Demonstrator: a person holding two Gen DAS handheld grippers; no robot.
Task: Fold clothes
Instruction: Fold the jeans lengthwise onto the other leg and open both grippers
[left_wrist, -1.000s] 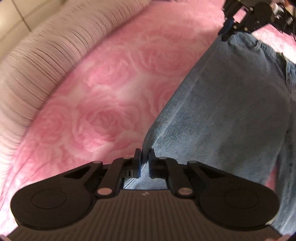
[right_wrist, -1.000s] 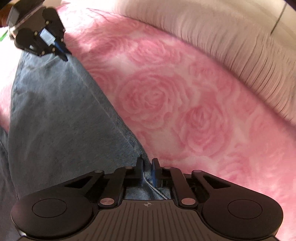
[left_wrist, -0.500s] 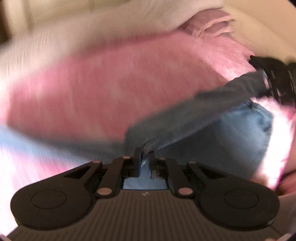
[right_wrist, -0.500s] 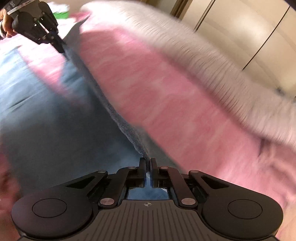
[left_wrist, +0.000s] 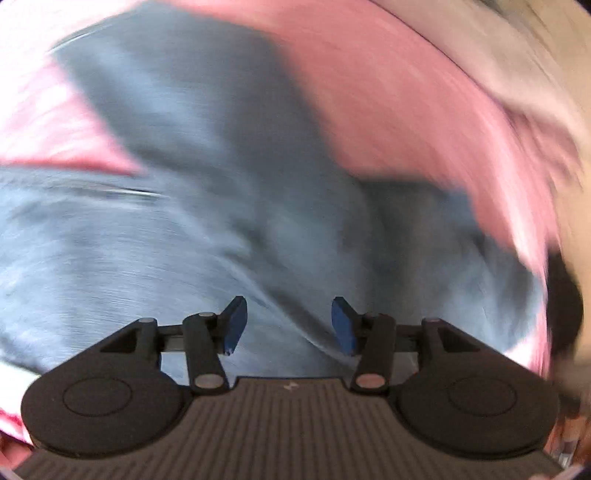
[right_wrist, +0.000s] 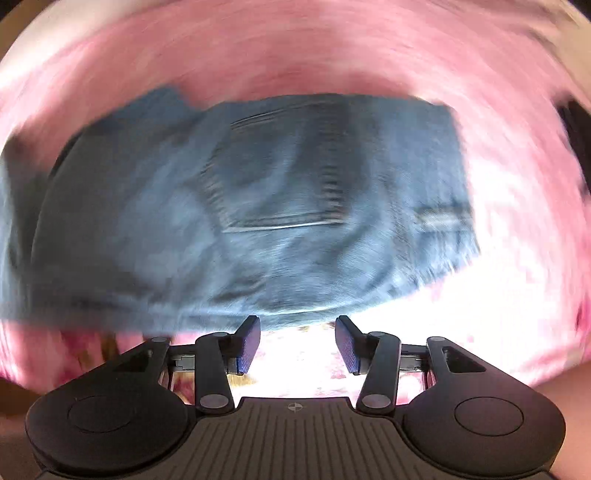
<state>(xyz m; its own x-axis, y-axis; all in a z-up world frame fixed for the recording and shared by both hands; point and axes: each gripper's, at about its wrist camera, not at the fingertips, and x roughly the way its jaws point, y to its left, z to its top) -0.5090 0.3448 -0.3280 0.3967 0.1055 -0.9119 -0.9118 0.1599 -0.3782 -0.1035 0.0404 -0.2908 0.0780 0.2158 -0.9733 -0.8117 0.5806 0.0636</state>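
Blue denim jeans (left_wrist: 207, 221) lie spread on a pink rose-patterned blanket (left_wrist: 388, 96). In the left wrist view my left gripper (left_wrist: 288, 325) hangs over the denim, its jaws opening, blue pads apart, no cloth pinched between them. In the right wrist view the jeans (right_wrist: 258, 206) show a back pocket and lie folded over just beyond my right gripper (right_wrist: 297, 341), whose jaws are opening too, with only bright blanket (right_wrist: 498, 277) between the pads. Both views are blurred by motion.
A white ribbed cover (left_wrist: 517, 62) borders the blanket at the upper right of the left wrist view. A dark shape (left_wrist: 561, 299) sits at that view's right edge; I cannot tell what it is.
Both grippers carried the jeans' edge across the blanket, rolling as they went, then let go of it. Their jaws went from shut on denim to wide apart.
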